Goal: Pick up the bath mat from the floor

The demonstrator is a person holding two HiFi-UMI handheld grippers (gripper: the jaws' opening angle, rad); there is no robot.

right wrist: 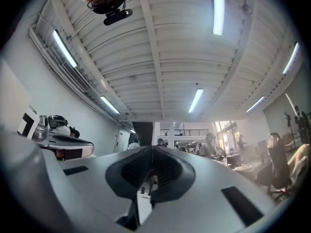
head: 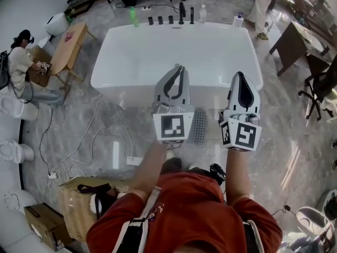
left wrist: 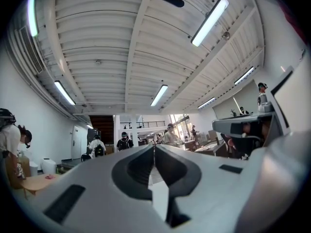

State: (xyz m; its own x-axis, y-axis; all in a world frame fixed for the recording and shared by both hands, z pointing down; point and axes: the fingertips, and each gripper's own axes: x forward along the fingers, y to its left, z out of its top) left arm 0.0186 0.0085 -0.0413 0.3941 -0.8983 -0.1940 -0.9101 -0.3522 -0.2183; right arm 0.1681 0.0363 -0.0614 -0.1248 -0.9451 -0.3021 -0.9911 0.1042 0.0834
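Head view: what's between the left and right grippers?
In the head view, the grey bath mat shows between left gripper and right gripper, on the floor beside the bathtub.

Pretty bright, lit by long white ceiling tube lights (left wrist: 210, 21) that blow out a bit. The glossy grey marble floor (head: 289, 162) throws streaky glare, and every view bends into dark fisheye corners.
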